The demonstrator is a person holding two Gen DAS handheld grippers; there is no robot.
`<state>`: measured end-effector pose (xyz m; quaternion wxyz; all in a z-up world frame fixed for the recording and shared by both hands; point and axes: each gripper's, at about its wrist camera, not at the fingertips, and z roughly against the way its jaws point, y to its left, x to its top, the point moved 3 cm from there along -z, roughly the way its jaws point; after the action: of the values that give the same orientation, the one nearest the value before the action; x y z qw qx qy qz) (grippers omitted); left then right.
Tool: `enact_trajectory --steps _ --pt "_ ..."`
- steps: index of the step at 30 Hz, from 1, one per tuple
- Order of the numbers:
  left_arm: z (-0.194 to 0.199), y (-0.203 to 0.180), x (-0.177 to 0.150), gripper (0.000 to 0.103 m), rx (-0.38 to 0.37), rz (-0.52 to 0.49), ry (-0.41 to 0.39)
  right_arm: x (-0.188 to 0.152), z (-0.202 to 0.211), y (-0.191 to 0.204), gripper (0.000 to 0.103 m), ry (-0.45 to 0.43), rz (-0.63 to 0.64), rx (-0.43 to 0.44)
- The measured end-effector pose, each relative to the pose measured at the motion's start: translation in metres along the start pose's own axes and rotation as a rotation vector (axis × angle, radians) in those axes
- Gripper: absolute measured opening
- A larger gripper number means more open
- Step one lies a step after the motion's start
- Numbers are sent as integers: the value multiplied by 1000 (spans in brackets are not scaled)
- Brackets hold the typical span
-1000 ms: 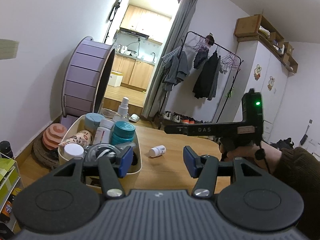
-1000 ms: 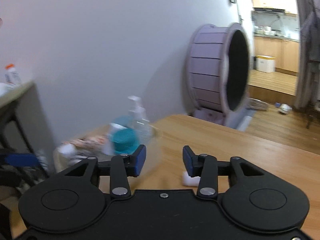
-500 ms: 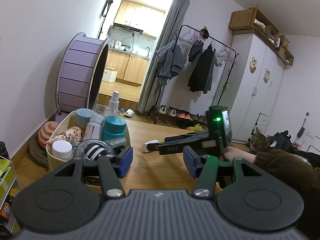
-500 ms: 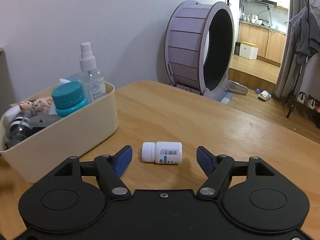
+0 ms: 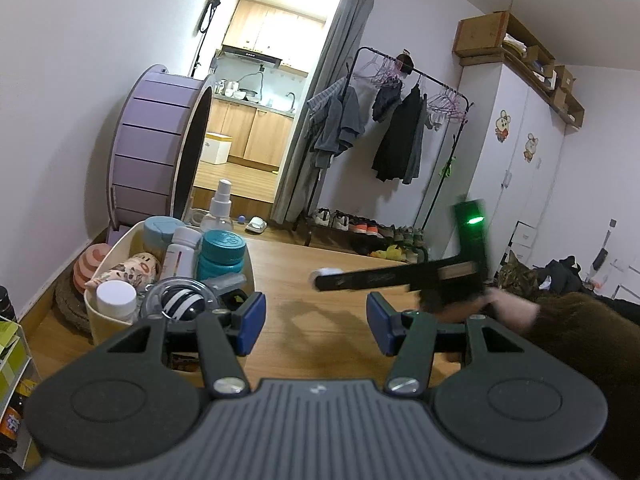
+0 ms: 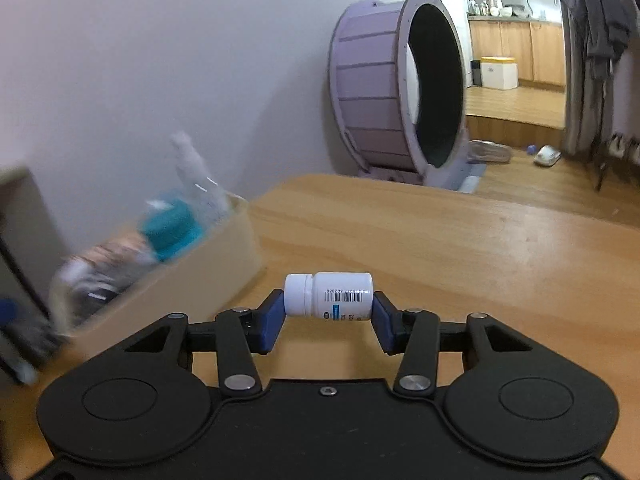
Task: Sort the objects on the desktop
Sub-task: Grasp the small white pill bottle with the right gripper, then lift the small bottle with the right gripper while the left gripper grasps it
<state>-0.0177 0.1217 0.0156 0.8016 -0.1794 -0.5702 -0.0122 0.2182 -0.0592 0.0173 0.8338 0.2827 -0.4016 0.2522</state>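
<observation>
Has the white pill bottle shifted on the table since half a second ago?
Yes: the white pill bottle left the table, now between the closing right hand-held gripper pads.

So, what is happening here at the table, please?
A person is sorting desk items with a hand-held gripper in each hand. The right gripper is closing on a small white pill bottle, which lies sideways between its pads, end to end. The left gripper is open and holds nothing. Beside it on the wooden table stands a cream bin already filled with bottles and jars.
</observation>
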Motion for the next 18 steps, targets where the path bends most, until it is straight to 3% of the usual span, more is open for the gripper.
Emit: enact_trajectory --steps 6,12,18 --pt "-5 -17 -5 55 -30 -76 4 -27 64 8 46 -36 -91 142" --pt "-12 -42 -15 55 -75 -192 9 -59 104 1 46 -113 -209 185" --pt "-25 -64 -29 55 -101 -315 21 -61 116 -3 46 -172 -235 235"
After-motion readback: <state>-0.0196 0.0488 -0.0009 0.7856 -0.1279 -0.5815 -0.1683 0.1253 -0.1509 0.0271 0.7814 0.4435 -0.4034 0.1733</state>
